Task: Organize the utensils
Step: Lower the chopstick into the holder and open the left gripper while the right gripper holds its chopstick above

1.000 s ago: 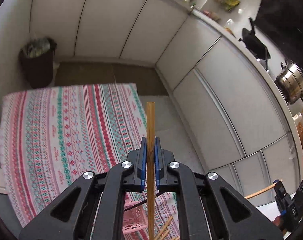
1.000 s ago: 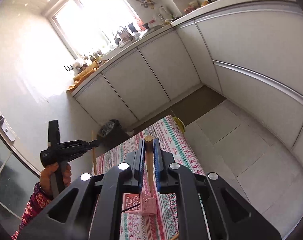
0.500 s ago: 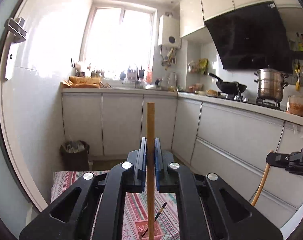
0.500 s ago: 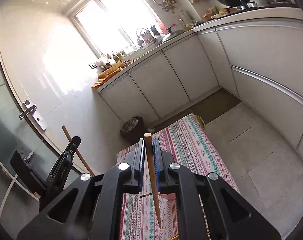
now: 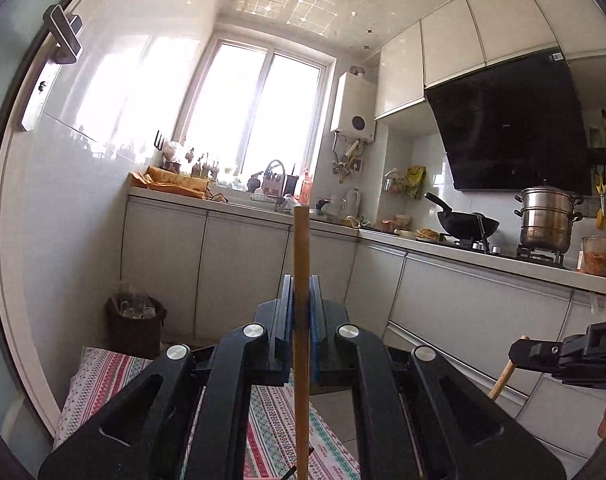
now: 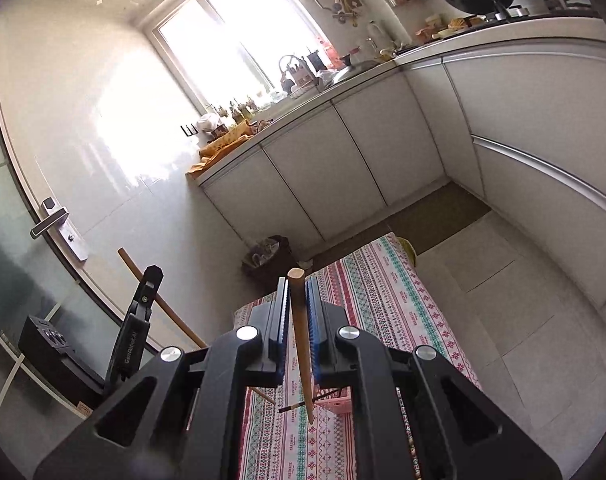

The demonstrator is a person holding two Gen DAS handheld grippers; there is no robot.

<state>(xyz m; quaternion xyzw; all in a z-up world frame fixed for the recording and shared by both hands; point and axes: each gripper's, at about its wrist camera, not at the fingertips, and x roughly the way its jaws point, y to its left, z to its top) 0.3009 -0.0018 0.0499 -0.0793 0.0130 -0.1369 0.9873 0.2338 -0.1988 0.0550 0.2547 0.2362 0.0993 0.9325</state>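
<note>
The left gripper's chopstick point(image 5: 301, 380) runs off the bottom edge, its lower end unseen. The pink basket point(image 6: 337, 399) sits mostly hidden behind the right gripper's fingers point(image 6: 323, 344). Items on the far windowsill point(image 5: 199, 160) are too small to identify.

Left gripper point(image 5: 301, 312), jaws clamped on an upright wooden chopstick point(image 5: 301, 360); patterned table point(image 5: 103, 376) below; right gripper point(image 5: 523, 354) holding another chopstick point(image 5: 503, 376) at right.

striped patterned cloth point(image 6: 387, 304) over low surface, pink basket point(image 6: 335, 402) on it
</note>
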